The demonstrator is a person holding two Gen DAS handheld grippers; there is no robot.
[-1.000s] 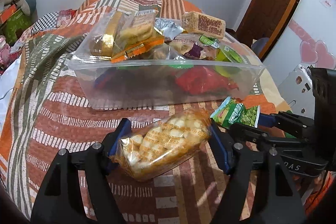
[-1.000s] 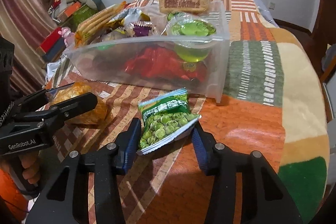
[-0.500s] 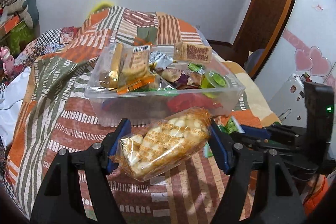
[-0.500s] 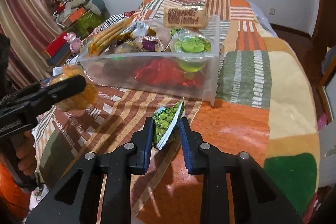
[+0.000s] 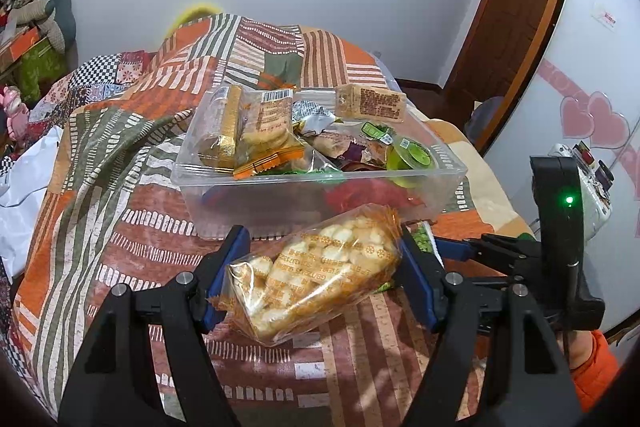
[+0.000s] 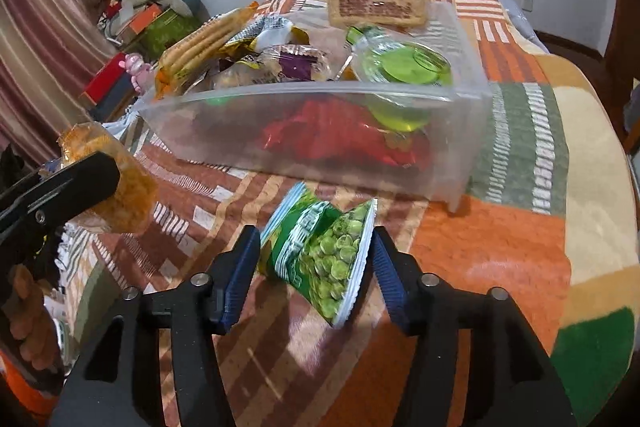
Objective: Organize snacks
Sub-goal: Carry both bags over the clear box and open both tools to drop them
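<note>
Left gripper point(image 5: 320, 277) jaws half-closed on biscuit bag point(image 5: 316, 277), crushable; right gripper point(image 6: 314, 267) jaws pinch pea packet point(image 6: 322, 255), light, slippery; bin point(image 6: 320, 139) just ahead.

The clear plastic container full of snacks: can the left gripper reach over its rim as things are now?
Probably yes. The left gripper, shut on the clear bag of small biscuits, is held before the clear plastic container's near wall, with nothing between. The container is piled high, though.
</note>
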